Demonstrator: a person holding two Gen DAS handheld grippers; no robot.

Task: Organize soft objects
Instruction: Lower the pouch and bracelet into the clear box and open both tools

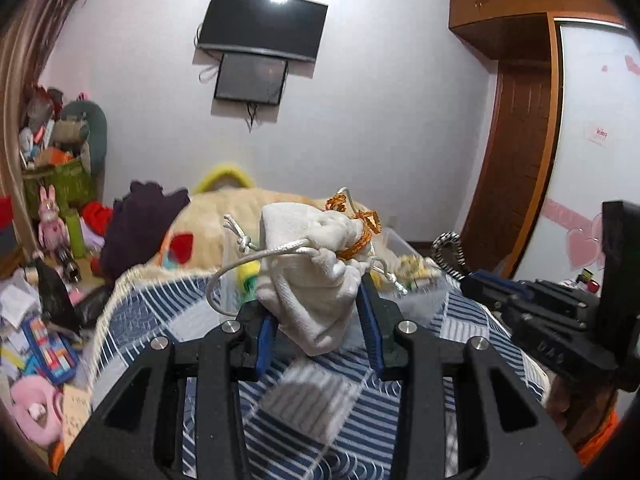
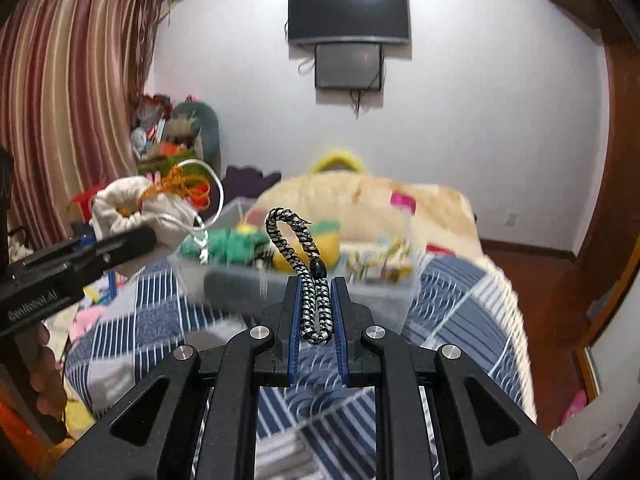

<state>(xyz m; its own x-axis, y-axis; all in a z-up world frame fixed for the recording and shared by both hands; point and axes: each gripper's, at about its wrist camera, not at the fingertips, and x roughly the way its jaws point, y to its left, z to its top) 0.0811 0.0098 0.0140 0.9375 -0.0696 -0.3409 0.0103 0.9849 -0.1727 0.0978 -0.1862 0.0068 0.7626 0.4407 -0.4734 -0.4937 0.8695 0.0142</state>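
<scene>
Bedroom scene, seen from two handheld grippers raised above a bed with a blue striped quilt. The left gripper is clamped on a small white drawstring pouch, gripping its lower body, so the pouch stands up from the jaws toward twelve o'clock. Its gathered neck leans toward one o'clock, where an orange cord is wound around it. A white drawstring loops out toward nine o'clock. The pouch looks light, soft and easily crushed; a hold on the bunched cloth body seems safer than on the thin, slippery-looking strings.

The right gripper is closed on a black-and-white braided loop, pinching its two legs side by side. The loop's long axis runs along the fingers, rising toward eleven o'clock, with the closed bend at the far tip and a dark bead just above the jaws. It looks light and limp, yet holds its arch, so likely somewhat springy.

Beyond the loop, at twelve o'clock, a clear plastic bin sits on the quilt holding green and yellow soft items, blurred. Behind it lies a cream blanket. Both held things hang in the air, near the bin but not over it as far as can be judged.
</scene>
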